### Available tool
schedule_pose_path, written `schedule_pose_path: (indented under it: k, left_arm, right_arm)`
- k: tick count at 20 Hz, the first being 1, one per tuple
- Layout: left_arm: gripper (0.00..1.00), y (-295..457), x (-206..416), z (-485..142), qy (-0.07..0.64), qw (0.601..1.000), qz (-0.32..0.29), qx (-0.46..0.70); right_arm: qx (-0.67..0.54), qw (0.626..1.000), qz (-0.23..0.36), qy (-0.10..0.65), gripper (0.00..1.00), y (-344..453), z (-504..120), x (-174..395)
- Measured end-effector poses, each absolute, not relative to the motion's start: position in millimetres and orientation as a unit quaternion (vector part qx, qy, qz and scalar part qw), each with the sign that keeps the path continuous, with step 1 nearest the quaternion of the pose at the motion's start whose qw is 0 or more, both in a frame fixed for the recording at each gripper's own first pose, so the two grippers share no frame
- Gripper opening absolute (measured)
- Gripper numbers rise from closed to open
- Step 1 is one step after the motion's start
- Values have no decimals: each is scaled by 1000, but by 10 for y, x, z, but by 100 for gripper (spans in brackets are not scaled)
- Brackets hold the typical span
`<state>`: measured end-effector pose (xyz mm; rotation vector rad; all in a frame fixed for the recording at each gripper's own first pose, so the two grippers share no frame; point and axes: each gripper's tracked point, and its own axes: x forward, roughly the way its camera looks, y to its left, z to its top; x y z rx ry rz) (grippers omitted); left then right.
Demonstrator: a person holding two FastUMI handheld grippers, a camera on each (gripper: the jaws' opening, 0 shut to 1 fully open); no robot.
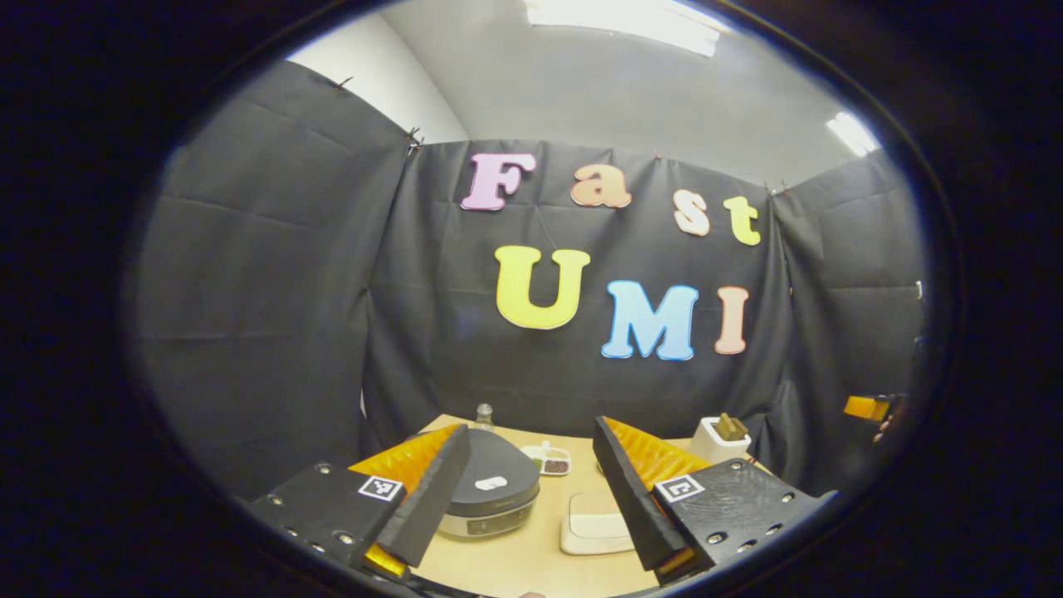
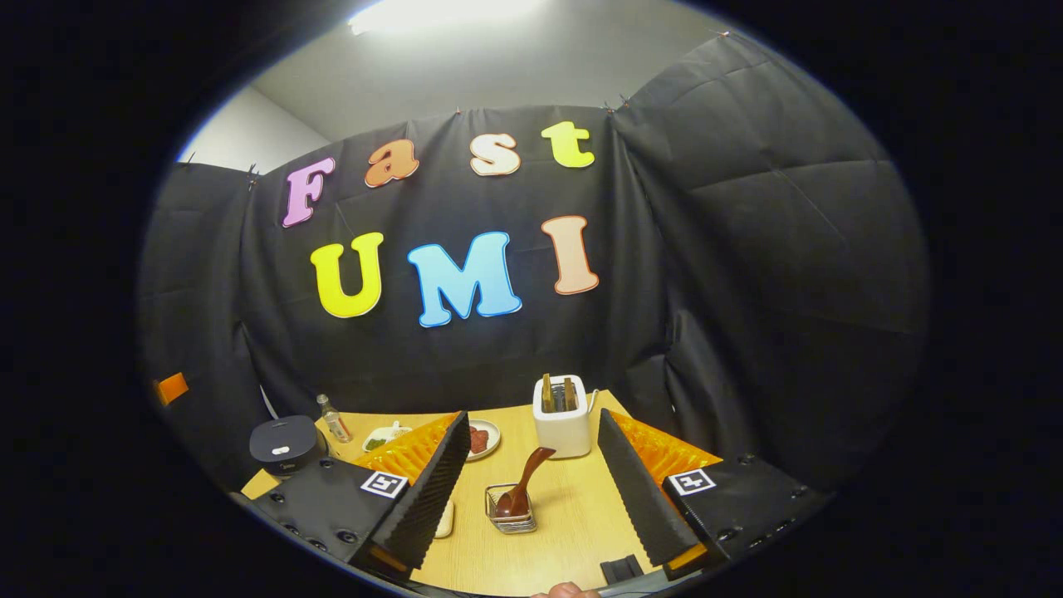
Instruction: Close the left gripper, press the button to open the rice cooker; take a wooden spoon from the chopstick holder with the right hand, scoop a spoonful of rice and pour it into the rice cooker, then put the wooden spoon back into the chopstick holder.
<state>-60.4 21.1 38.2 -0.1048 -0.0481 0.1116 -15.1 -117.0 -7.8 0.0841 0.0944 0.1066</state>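
Looking down my left gripper [image 1: 531, 498], I see its fingers spread wide above the desk [image 1: 531, 556], holding nothing; the rice cooker [image 1: 490, 490], lid down, sits near the desk's left edge just past them. My right gripper [image 2: 531, 490] is wide apart too, empty. Between its fingers the wooden spoon [image 2: 523, 486] leans in the wire chopstick holder [image 2: 510, 511] mid-desk, the white toaster [image 2: 562, 425] behind at the far edge.
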Motion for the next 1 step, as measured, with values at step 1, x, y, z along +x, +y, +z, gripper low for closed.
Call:
schedule_pose_path:
  k: [1]
  left_arm:
    - [92,211,-586,394,-26,997,55,-50]
  right_arm:
    - [39,997,53,47,98,-1175,-73,-149]
